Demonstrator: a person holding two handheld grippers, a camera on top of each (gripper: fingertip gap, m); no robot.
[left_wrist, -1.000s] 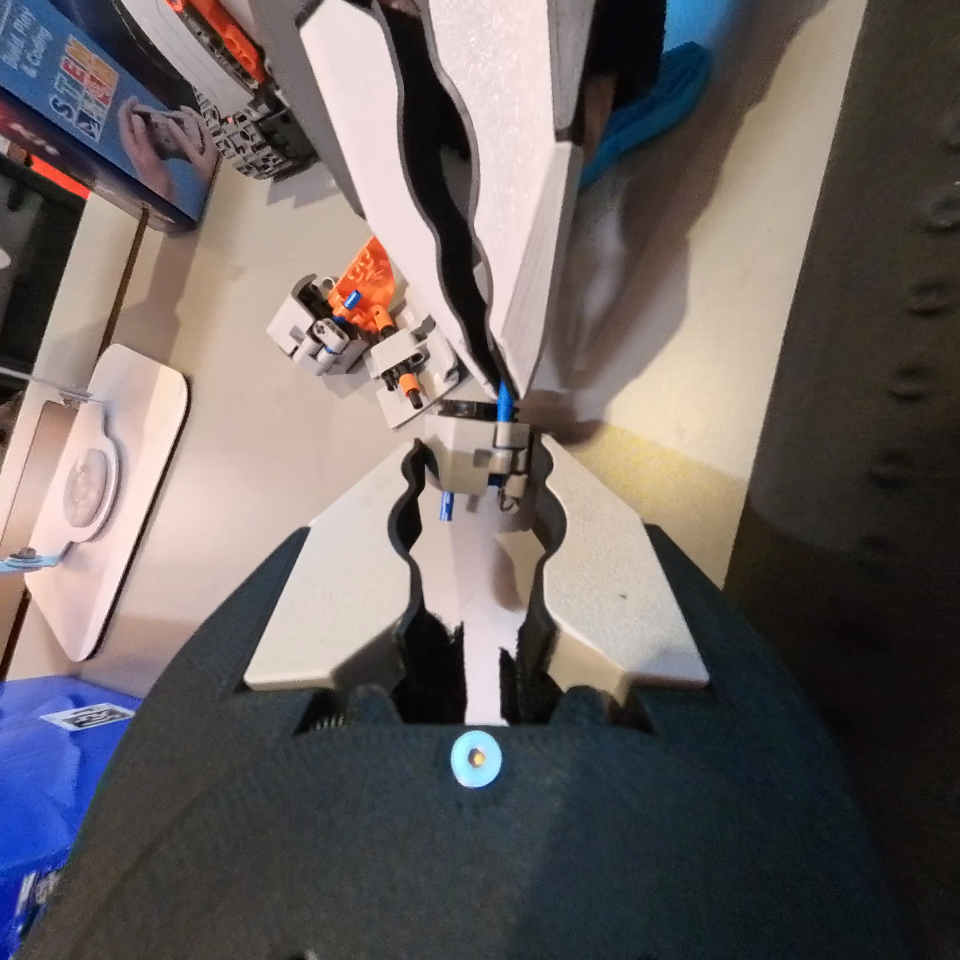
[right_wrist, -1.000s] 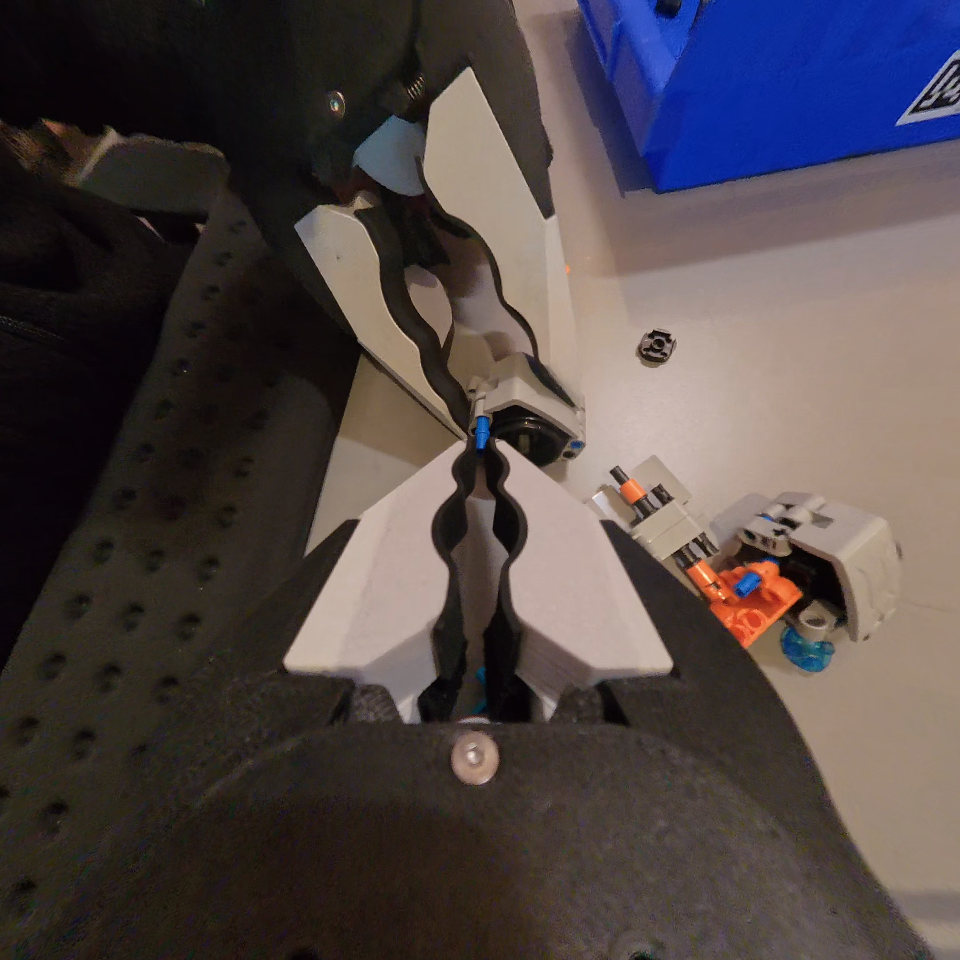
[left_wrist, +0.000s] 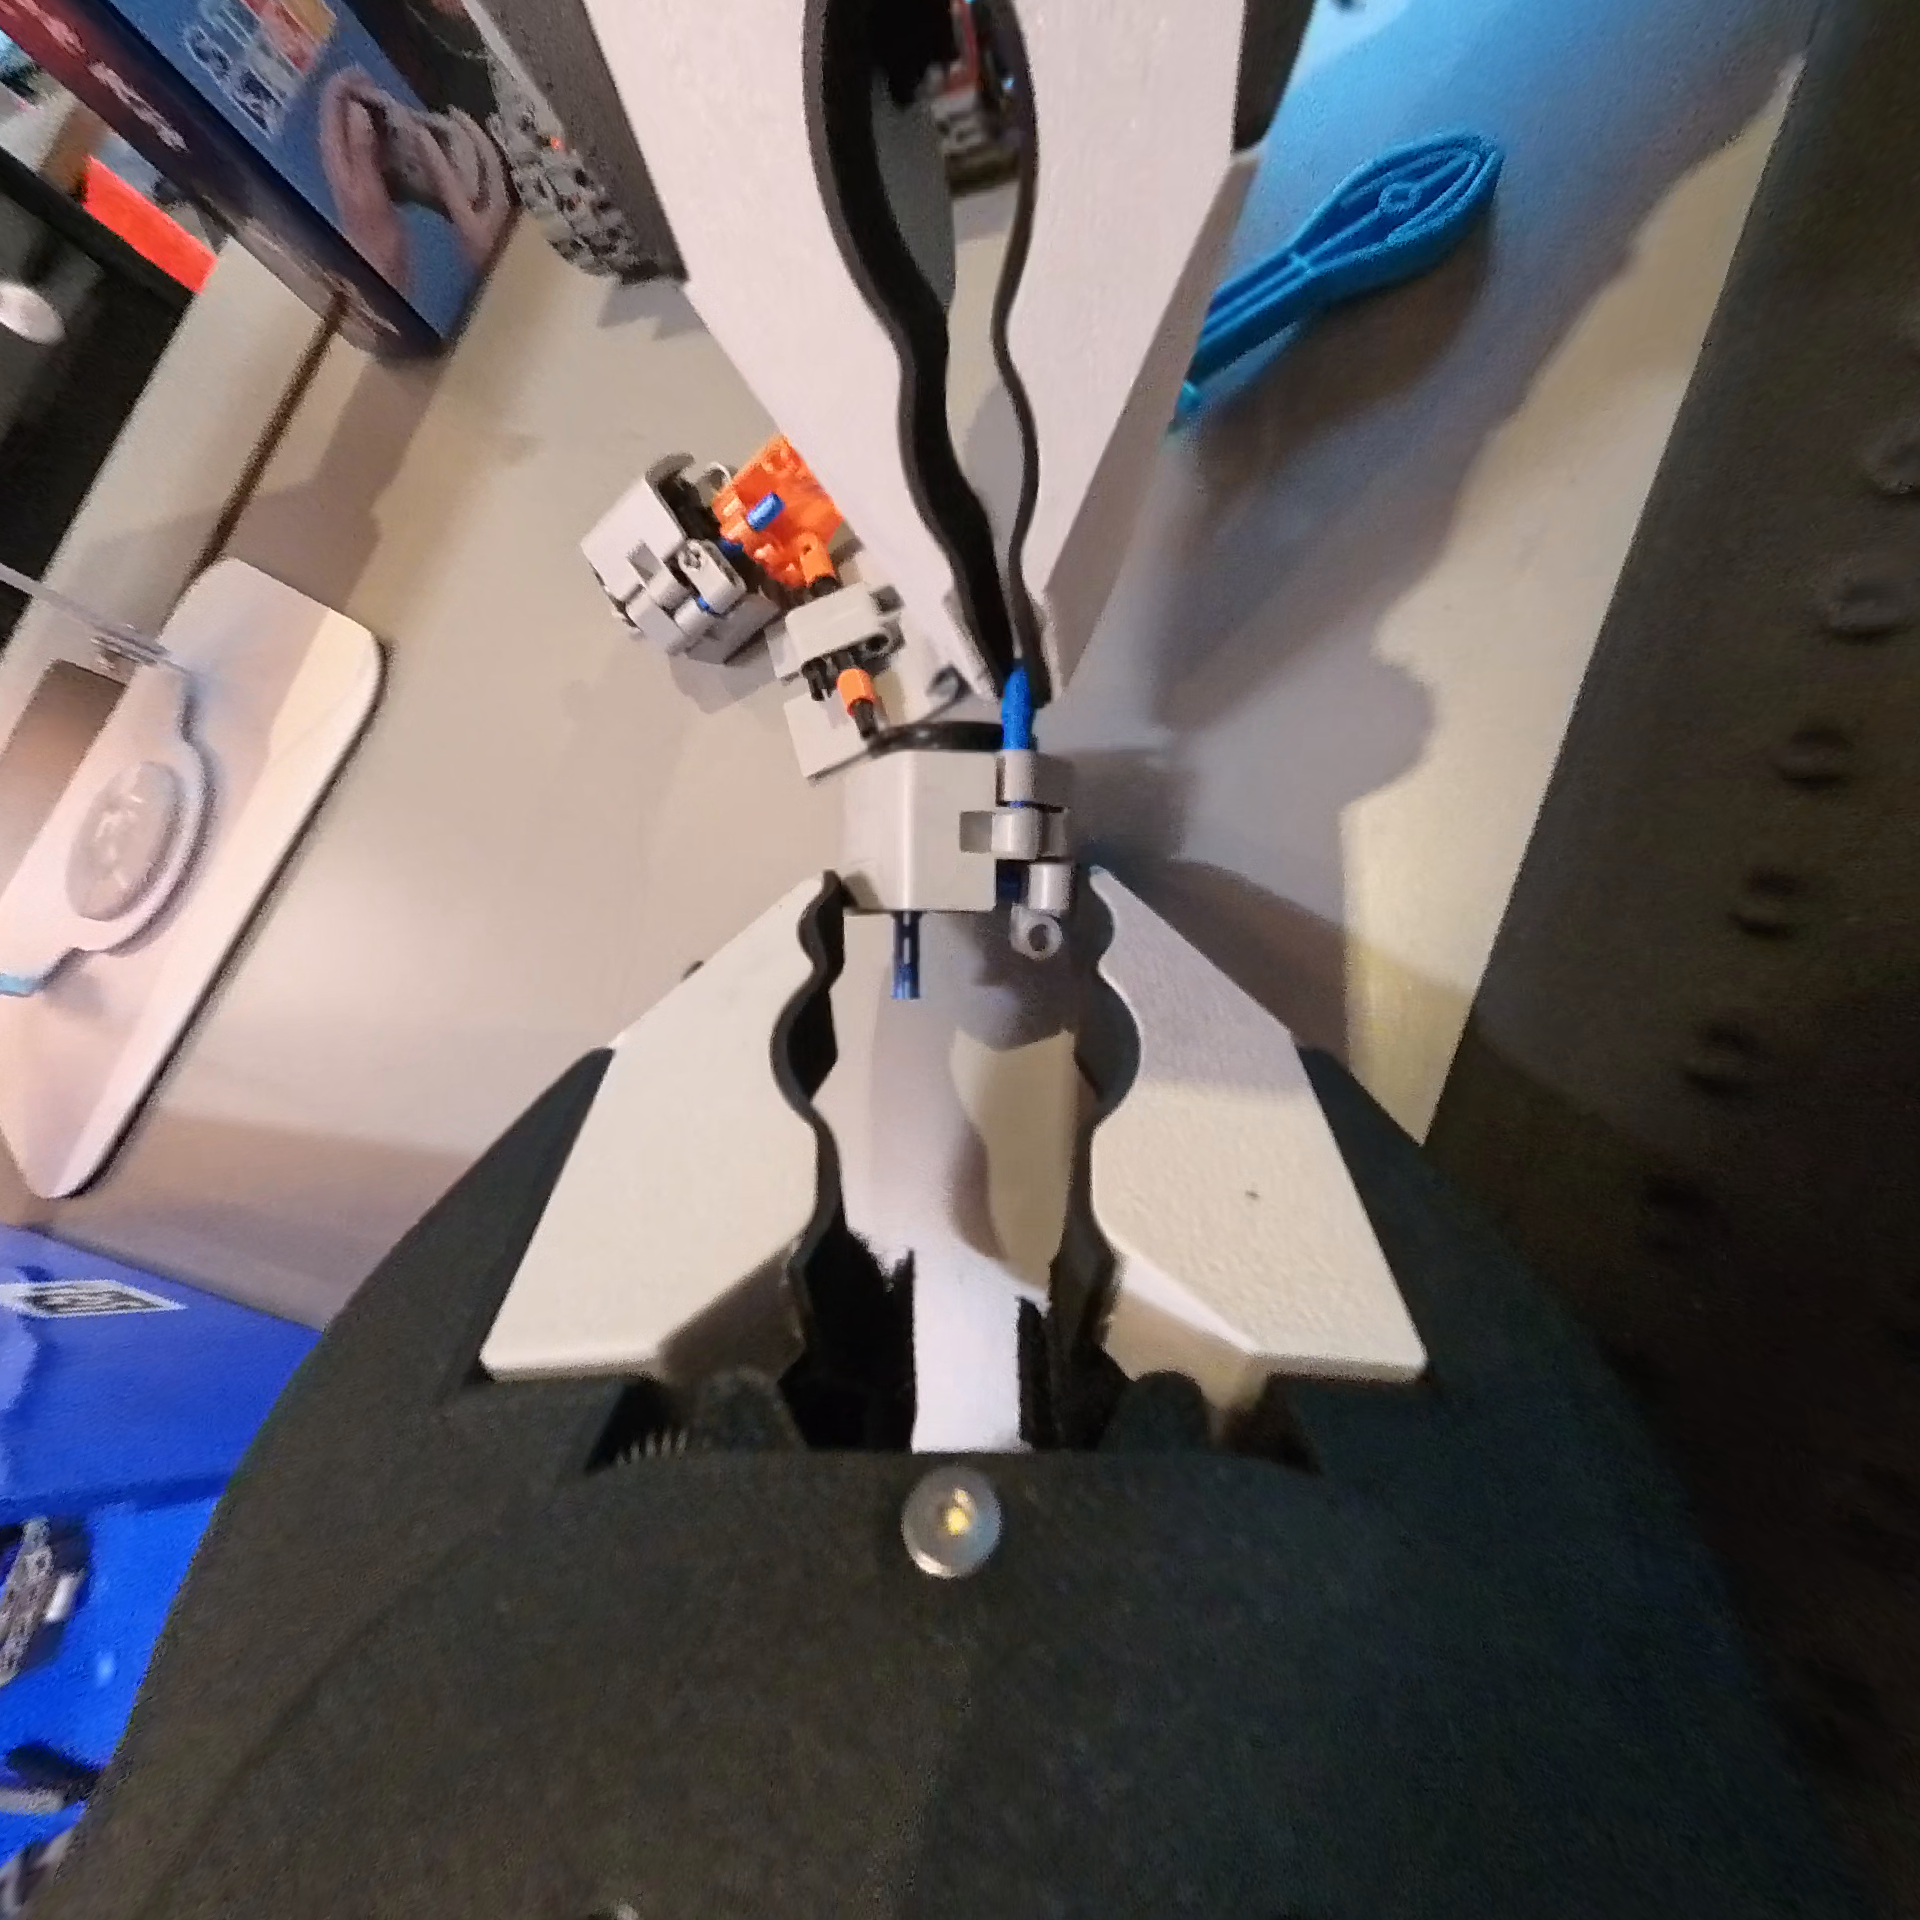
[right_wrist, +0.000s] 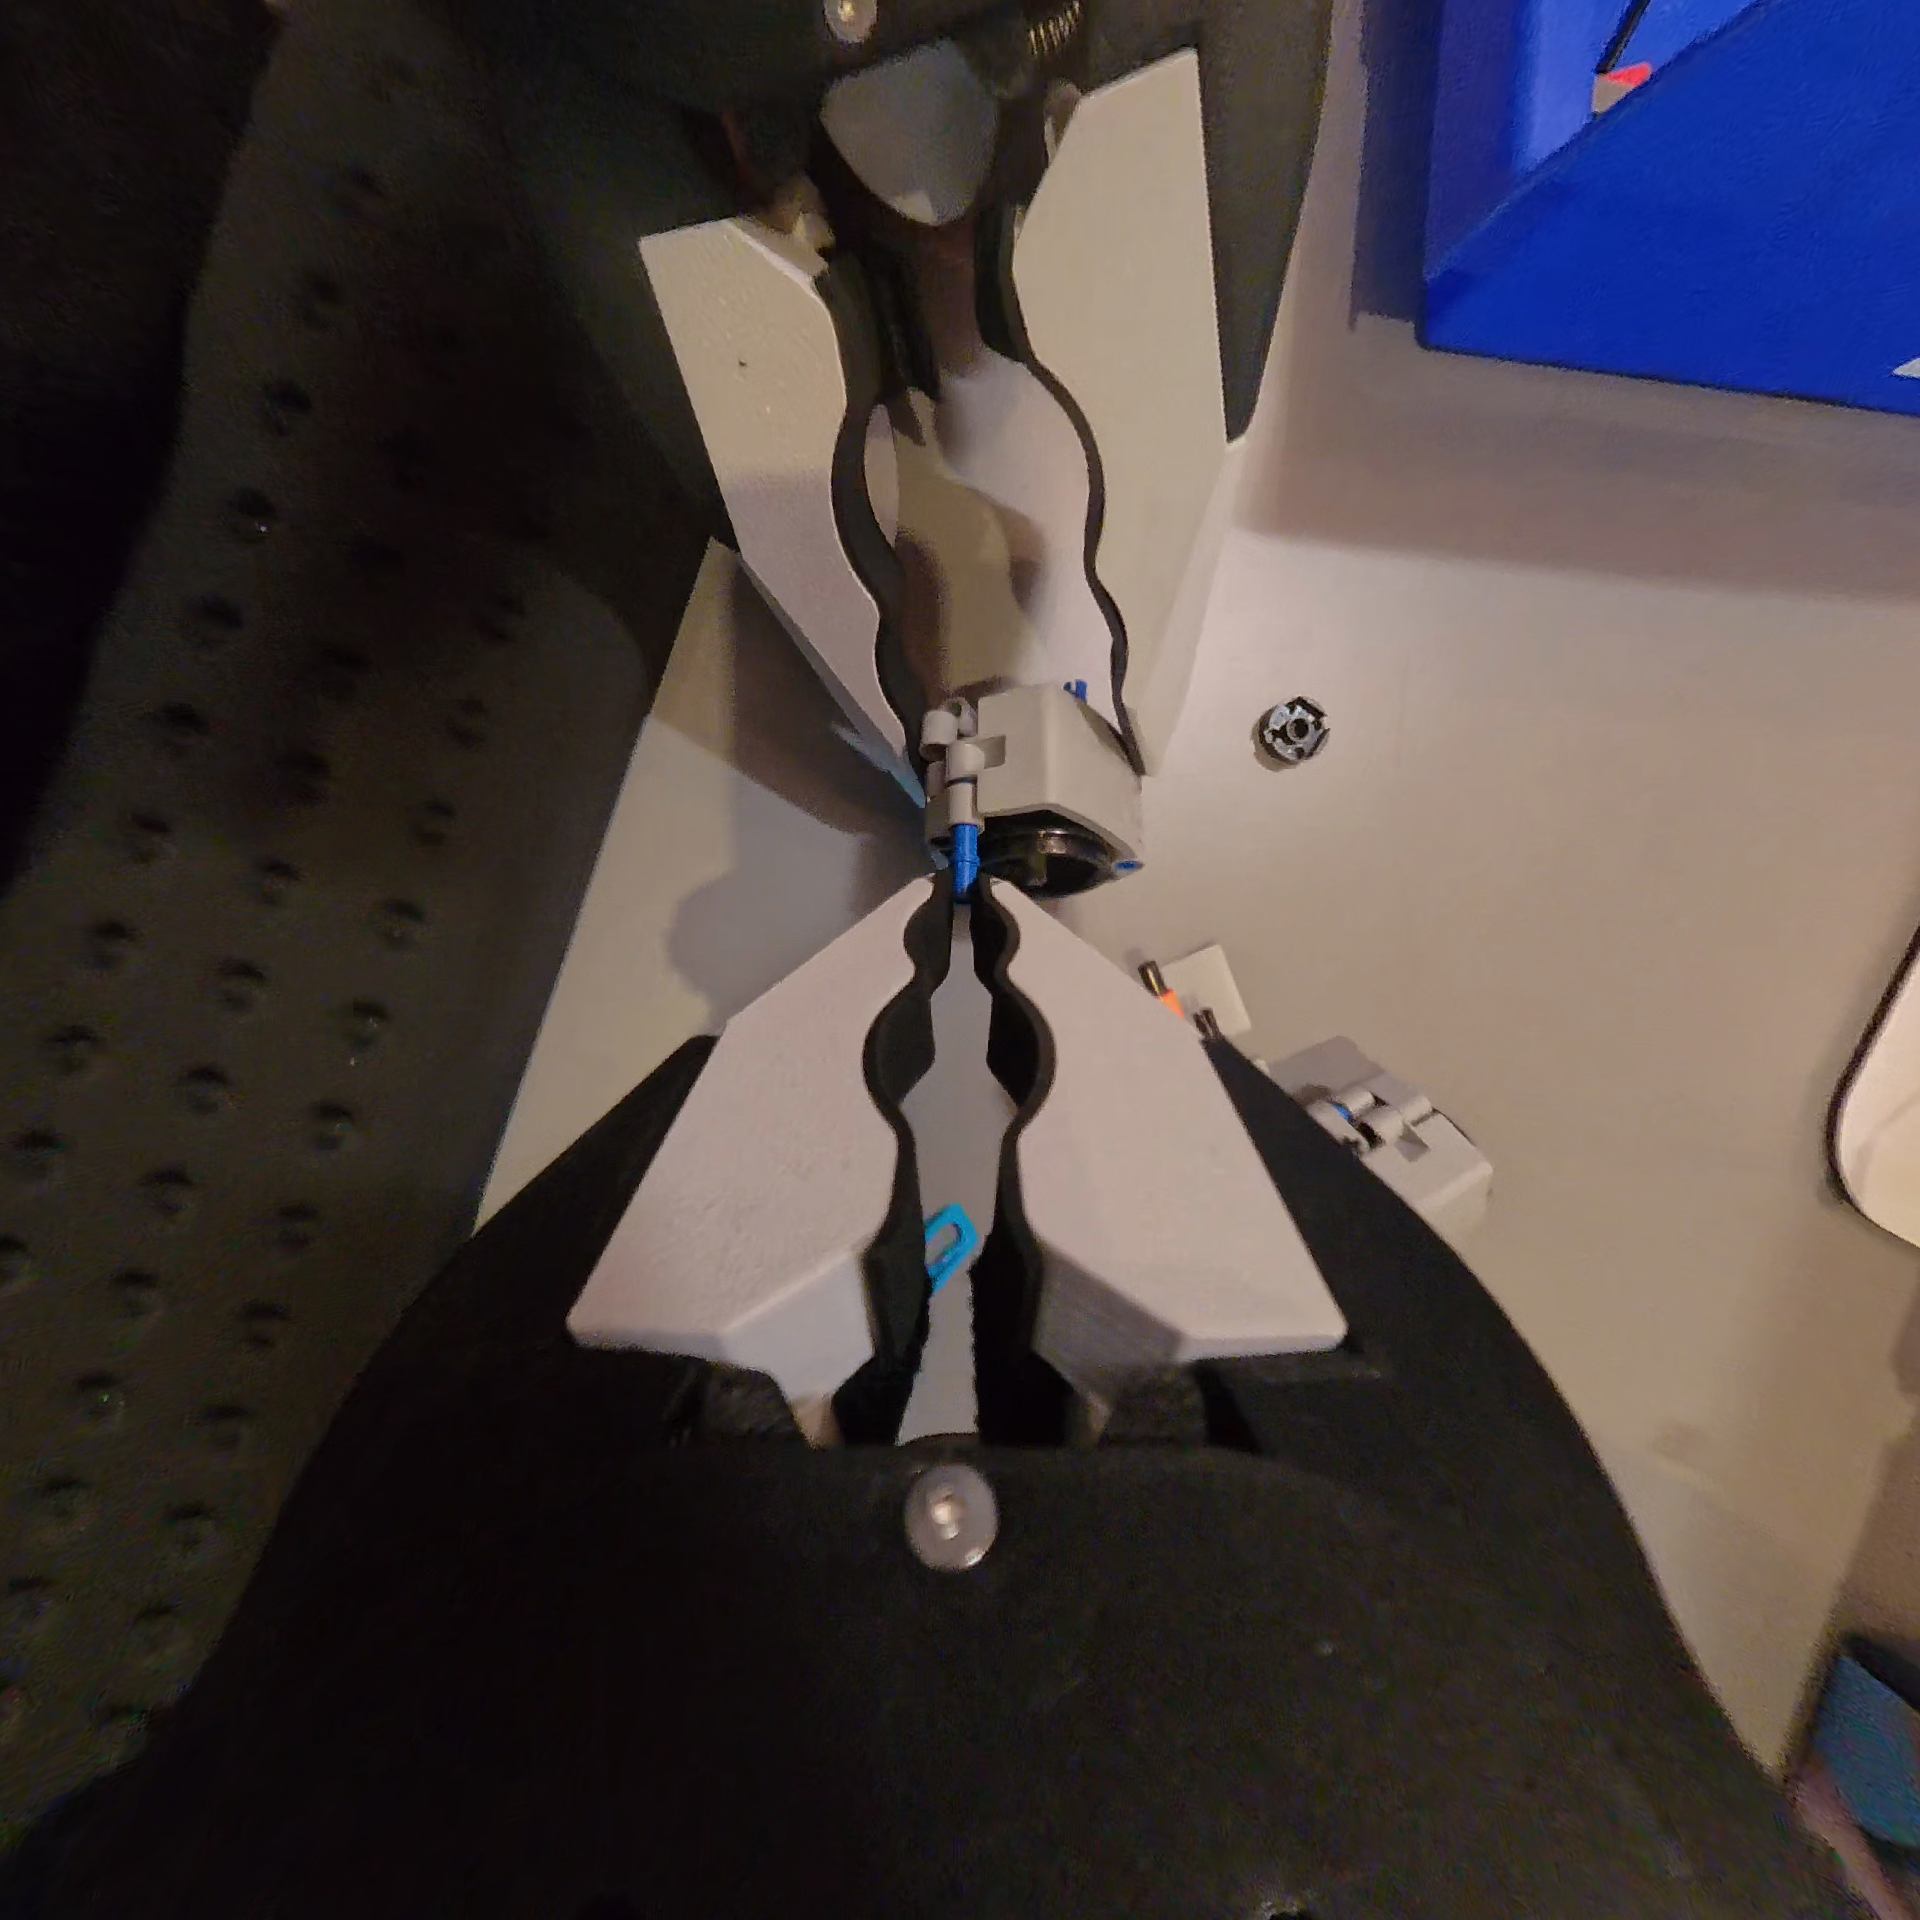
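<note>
- The left gripper (left_wrist: 961, 894) has its fingers parted about the width of the grey block (left_wrist: 914, 831), which sits clamped between the tips
- The right gripper (right_wrist: 961, 902) is nearly closed, tips pinching the end of a blue pin (right_wrist: 963, 847) that pokes out of the block's side connectors
- The two grippers meet nose to nose, block and pin between them, held above the pale table (left_wrist: 468, 831)
- Only the left view shows a second blue pin (left_wrist: 906, 956) hanging under the block between its own fingers, a blue tool (left_wrist: 1340, 260) beyond the right gripper's fingers, a white pad (left_wrist: 208, 810) off to the left and a box (left_wrist: 343, 156) beyond that
- The grey and orange assembly (left_wrist: 727, 582) lies just left of the right gripper's tips there; the right view catches only its edge
- Only the right view shows a small dark round piece (right_wrist: 1291, 730) right of the left gripper's fingers, and a blue bin (right_wrist: 1683, 187) farther off
</note>
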